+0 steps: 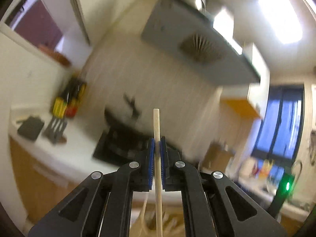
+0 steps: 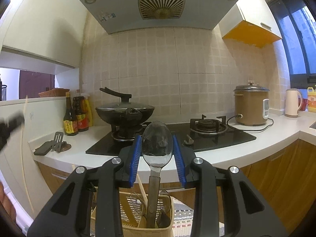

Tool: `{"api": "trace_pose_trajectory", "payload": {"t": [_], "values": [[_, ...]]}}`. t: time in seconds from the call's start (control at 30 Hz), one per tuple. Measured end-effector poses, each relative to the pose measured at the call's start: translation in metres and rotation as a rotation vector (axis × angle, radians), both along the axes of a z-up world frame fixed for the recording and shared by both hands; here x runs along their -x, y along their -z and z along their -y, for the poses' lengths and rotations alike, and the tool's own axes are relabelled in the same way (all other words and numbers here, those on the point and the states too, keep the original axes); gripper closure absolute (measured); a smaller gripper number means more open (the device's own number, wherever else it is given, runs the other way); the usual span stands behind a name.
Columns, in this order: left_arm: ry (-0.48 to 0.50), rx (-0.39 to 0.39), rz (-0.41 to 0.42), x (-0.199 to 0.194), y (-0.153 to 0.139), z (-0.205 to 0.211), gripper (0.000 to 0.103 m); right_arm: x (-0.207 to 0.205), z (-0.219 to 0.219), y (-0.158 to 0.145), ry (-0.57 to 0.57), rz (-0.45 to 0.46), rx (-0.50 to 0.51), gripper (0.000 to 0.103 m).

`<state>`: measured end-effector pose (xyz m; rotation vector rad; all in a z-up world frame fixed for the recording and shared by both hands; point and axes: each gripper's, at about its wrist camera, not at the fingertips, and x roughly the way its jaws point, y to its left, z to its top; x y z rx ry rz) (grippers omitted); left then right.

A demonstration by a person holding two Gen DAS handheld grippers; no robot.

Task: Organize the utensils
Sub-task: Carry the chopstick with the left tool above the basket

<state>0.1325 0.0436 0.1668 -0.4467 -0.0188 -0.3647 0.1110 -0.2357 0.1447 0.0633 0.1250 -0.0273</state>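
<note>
In the left wrist view my left gripper [image 1: 157,145] is shut on a pale wooden chopstick [image 1: 157,158] that stands upright between its blue pads; the view is blurred. In the right wrist view my right gripper [image 2: 157,140] holds the bowl of a large metal spoon [image 2: 157,144] between its blue pads, the handle reaching down into a beige slotted utensil basket [image 2: 138,217] below, which holds several other utensils. The left gripper [image 2: 9,124] shows as a blur at the far left with its chopstick [image 2: 24,158].
A white counter [image 2: 217,154] carries a black gas hob [image 2: 207,136] with a lidded wok [image 2: 124,112], sauce bottles [image 2: 76,116], a brown rice cooker [image 2: 250,106], a kettle [image 2: 293,102] and a dark spatula rest [image 2: 53,144]. A range hood [image 2: 158,6] hangs above.
</note>
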Motion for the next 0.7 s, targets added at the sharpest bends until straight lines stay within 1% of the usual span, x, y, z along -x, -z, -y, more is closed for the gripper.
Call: {"api": "trace_pose_trajectory", "payload": {"t": [0.07,0.13,0.17,0.23,0.27,0.47,0.57,0.7], "values": [[-0.021,0.033,0.051,-0.004,0.0,0.008,0.1,-0.001,-0.001,0.001,0.003,0.006,0.009,0.073],[-0.052,0.04,0.079,-0.013,0.006,0.02,0.1,-0.003,-0.002,0.003,0.003,0.008,0.015,0.074],[-0.062,0.04,0.087,-0.008,0.008,0.027,0.1,-0.005,-0.002,0.004,0.002,0.007,0.018,0.074],[-0.103,0.028,0.111,-0.012,0.018,0.036,0.1,-0.008,-0.001,0.007,0.004,0.006,0.022,0.074],[-0.117,0.016,0.121,-0.014,0.017,0.035,0.1,-0.009,-0.001,0.008,0.005,0.005,0.025,0.074],[-0.198,-0.044,0.17,-0.006,0.04,0.045,0.099,-0.017,0.001,0.019,0.001,-0.009,0.023,0.074],[-0.22,-0.073,0.155,-0.009,0.049,0.055,0.099,-0.02,0.001,0.023,0.0,-0.009,0.018,0.074],[-0.238,-0.086,0.15,-0.013,0.059,0.061,0.099,-0.021,0.0,0.027,0.002,-0.006,0.036,0.074]]}}
